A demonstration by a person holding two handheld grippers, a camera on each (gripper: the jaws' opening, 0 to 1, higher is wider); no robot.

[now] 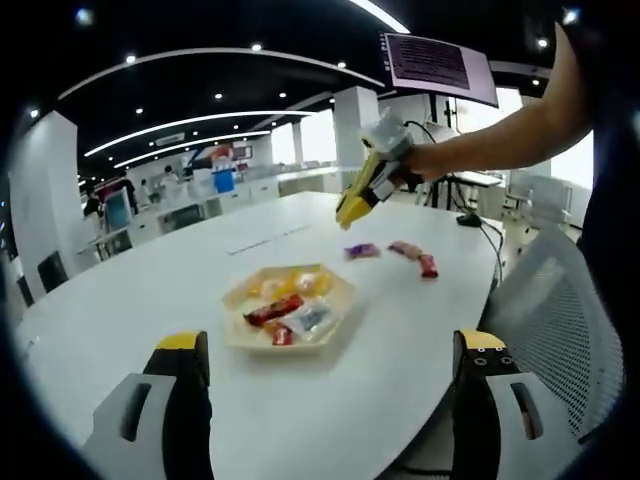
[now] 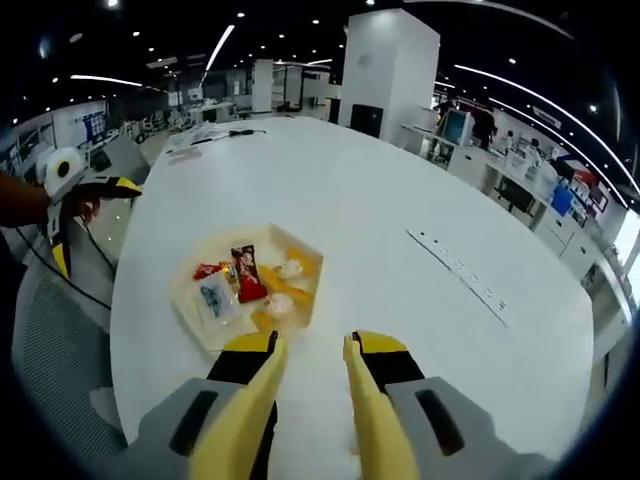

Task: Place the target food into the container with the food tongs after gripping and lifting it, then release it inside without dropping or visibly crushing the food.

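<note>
A pale yellow tray (image 1: 236,296) (image 2: 186,305) sits near the table's front edge and holds several wrapped snacks, among them a red packet (image 1: 274,310) (image 2: 246,273) and a clear bluish one (image 1: 310,318) (image 2: 213,296). Past the tray, three loose snacks lie on the table: a purple one (image 1: 361,250), a pink one (image 1: 404,248) and a red one (image 1: 428,266). My left gripper (image 1: 332,350) (image 2: 95,225) hovers before the tray, wide open and empty. A hand holds my right gripper (image 1: 350,213) (image 2: 315,345) in the air above the loose snacks, jaws a narrow gap apart with nothing between them.
The round white table (image 1: 150,290) (image 2: 400,200) has a power strip (image 2: 460,270) set in it. A grey mesh chair (image 1: 560,320) (image 2: 50,340) stands at the table edge beside me. A monitor (image 1: 440,65) hangs behind the person's arm.
</note>
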